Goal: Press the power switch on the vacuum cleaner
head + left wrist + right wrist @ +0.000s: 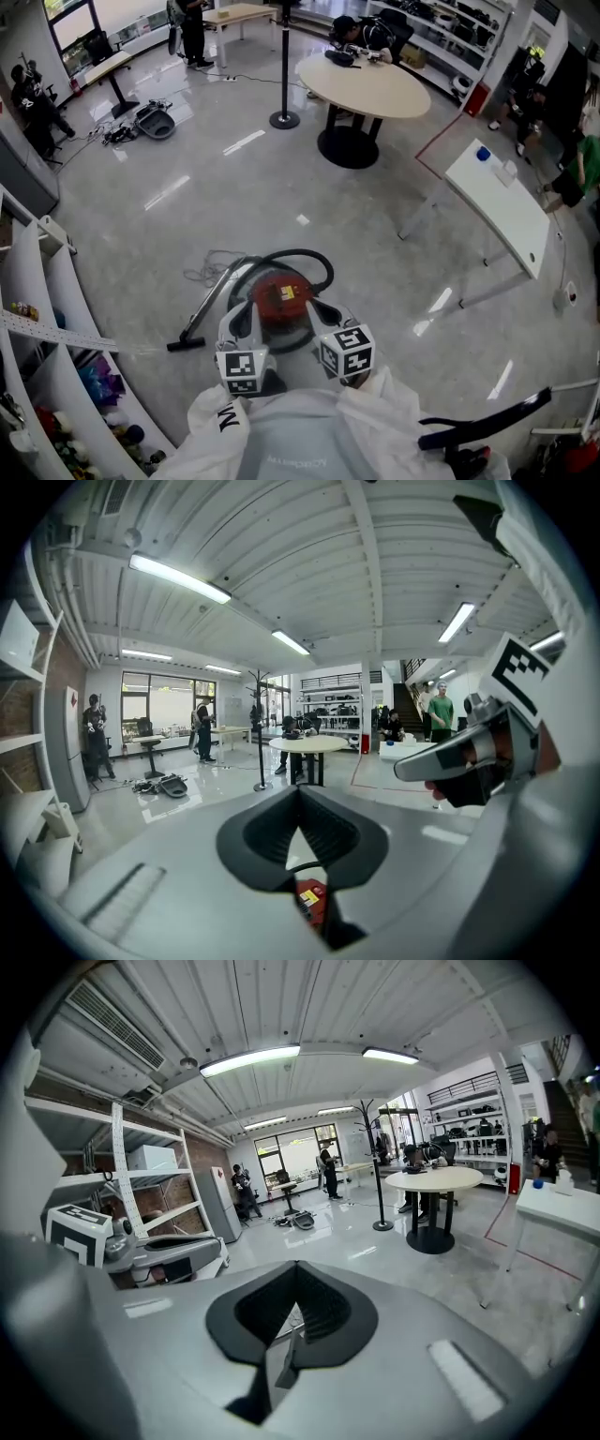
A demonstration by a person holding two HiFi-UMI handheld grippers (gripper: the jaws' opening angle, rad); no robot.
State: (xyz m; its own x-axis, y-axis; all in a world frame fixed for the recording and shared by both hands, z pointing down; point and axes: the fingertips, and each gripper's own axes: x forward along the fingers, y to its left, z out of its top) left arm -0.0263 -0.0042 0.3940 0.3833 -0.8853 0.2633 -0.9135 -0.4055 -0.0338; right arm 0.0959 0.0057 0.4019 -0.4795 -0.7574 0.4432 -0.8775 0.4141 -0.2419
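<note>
Hovering nearest: left claw and right claw hung side by side, tips closed together, gripping nothing.
Below them: vacuum cleaner sat on the floor, its red round body partly covered by both claws.
Hose: black, looped behind the body.
Wand: lay to the left.
Farther: round counter and white counter stood well apart.

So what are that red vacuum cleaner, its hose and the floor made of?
The vacuum cleaner looks like smooth red moulded plastic, judging by its rounded shell. Its hose seems to be flexible black plastic or rubber: it curves in a loop. The floor looks like polished grey stone or concrete, mirroring the lamps.
</note>
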